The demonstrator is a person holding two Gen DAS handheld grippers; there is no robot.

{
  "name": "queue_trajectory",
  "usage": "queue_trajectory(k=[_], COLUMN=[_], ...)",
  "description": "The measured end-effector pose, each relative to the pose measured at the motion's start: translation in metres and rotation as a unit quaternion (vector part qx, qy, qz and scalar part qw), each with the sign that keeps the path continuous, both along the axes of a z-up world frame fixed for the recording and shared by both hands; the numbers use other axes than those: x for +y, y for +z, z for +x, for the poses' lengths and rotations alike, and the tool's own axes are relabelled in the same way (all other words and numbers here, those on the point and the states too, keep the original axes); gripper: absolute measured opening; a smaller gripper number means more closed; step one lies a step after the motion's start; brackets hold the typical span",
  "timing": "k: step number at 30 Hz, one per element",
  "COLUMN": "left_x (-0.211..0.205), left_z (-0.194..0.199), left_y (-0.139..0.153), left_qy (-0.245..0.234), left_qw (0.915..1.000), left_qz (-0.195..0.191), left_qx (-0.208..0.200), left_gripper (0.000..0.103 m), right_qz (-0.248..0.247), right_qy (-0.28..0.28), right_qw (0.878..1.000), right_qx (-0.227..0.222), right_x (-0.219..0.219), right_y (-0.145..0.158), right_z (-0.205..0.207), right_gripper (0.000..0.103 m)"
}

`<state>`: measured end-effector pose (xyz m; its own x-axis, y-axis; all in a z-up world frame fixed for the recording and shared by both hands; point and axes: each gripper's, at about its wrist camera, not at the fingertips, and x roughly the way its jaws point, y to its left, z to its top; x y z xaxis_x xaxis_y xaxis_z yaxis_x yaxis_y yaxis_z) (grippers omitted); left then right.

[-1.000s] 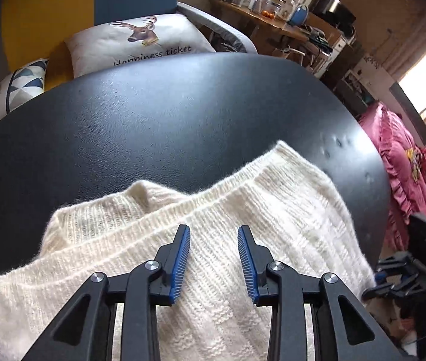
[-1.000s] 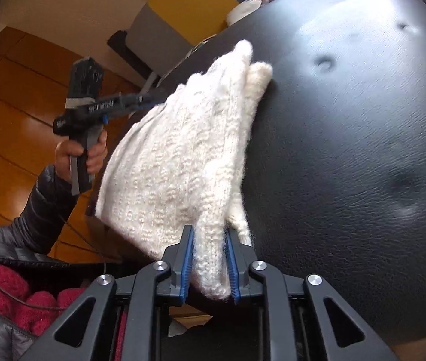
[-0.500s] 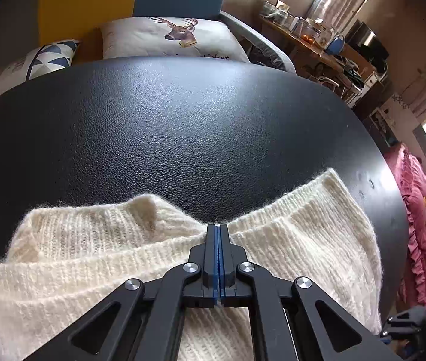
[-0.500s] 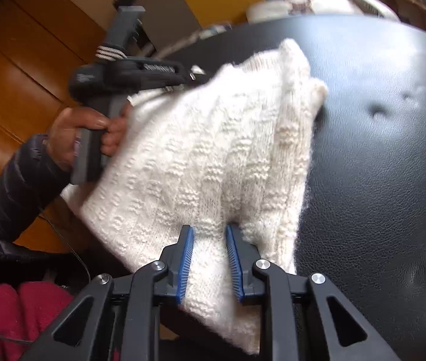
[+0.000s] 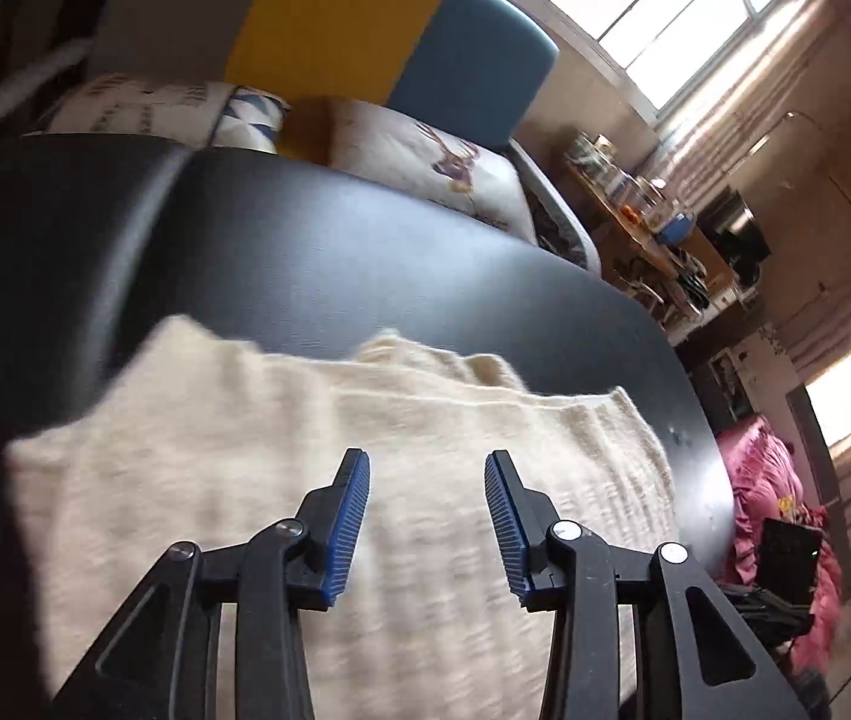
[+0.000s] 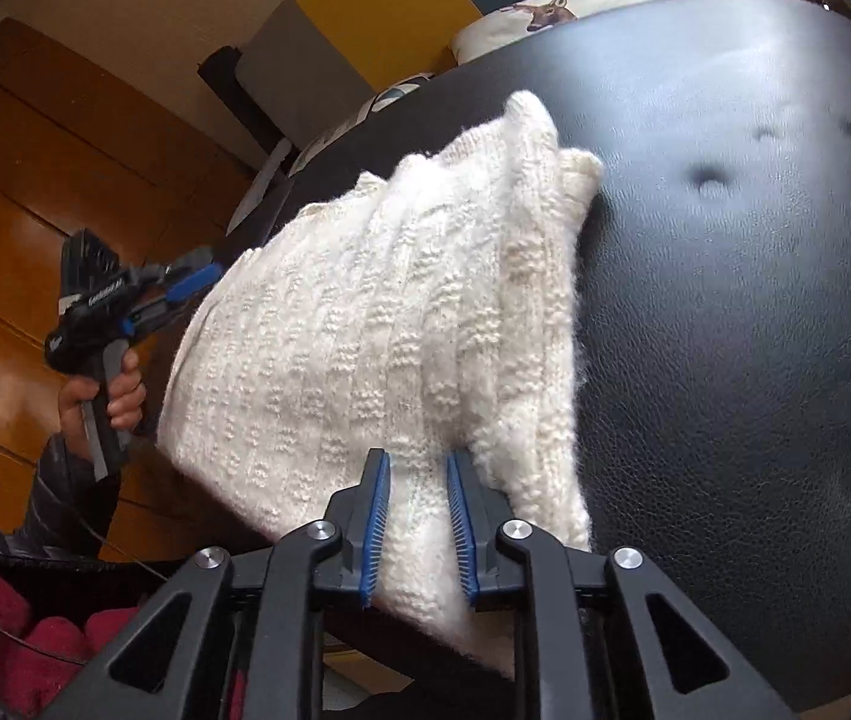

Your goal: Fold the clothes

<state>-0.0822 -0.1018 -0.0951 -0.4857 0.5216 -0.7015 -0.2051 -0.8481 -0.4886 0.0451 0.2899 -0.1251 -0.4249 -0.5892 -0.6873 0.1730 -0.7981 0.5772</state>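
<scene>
Left gripper (image 5: 427,468) fingers spread wide, holding nothing, above cream knit sweater (image 6: 377,324) on black table (image 6: 755,300); right gripper (image 6: 417,471) pinches sweater's folded edge.

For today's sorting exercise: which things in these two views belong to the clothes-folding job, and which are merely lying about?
Part of the job:
- cream knit sweater
- black padded surface beneath it
- left gripper, open
- right gripper, fingers either side of the sweater's edge

Lying about:
- deer-print cushion
- pink bedding
- cluttered wooden table
</scene>
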Motion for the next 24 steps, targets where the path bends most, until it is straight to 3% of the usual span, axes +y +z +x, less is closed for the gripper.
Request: queue_trajectory(k=[6,11,18,20,22,24], left_x=[-0.109,-0.136,-0.138,-0.137,-0.132,-0.136], left_z=[0.059,0.092,0.105,0.108,0.112,0.120], left_y=[-0.015,-0.037,-0.055,-0.057,-0.057,-0.055], left_qy=[0.074,0.065,0.039,0.027,0.013,0.013], left_qw=[0.9971,0.9947,0.9905,0.9893,0.9898,0.9888], left_qz=[0.008,0.066,0.121,0.133,0.132,0.141], left_qx=[-0.020,-0.042,-0.052,-0.054,-0.051,-0.046], left_gripper=[0.042,0.040,0.040,0.035,0.016,0.006], right_qz=[0.003,0.063,0.107,0.118,0.124,0.130], right_qy=[0.052,0.073,0.064,0.059,0.058,0.057], right_qw=[0.997,0.994,0.992,0.991,0.991,0.990], right_qx=[0.063,0.056,0.019,0.010,0.006,0.003], right_x=[-0.062,-0.122,-0.143,-0.142,-0.141,-0.140], right_y=[0.047,0.054,0.026,0.019,0.012,0.006], right_z=[-0.036,-0.070,-0.094,-0.097,-0.098,-0.099], right_gripper=[0.029,0.029,0.029,0.029,0.029,0.029])
